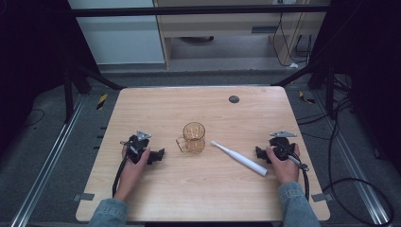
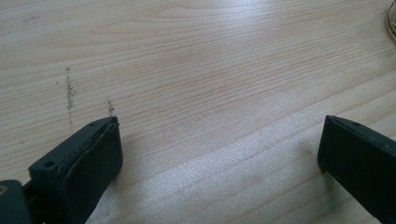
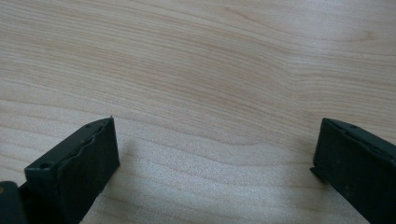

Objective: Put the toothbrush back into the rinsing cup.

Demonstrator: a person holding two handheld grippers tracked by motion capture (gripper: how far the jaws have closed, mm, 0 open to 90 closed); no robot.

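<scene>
An amber glass mug (image 1: 193, 137) stands upright near the middle of the wooden table (image 1: 198, 194), its handle toward the left. A white electric toothbrush (image 1: 239, 158) lies flat just right of it, brush head pointing at the mug. My left gripper (image 1: 160, 155) rests on the table left of the mug, open, its jaws wide apart over bare wood (image 2: 219, 140). A sliver of the mug's rim (image 2: 392, 21) shows at the left gripper view's right edge. My right gripper (image 1: 258, 152) rests right of the toothbrush's thick end, open, with bare wood between its jaws (image 3: 215, 144).
A small dark round disc (image 1: 233, 99) sits near the table's far edge. Beyond the table are a grey floor, dark frame legs and cables (image 1: 350, 179). Faint dark specks (image 2: 70, 93) mark the wood ahead of the left gripper.
</scene>
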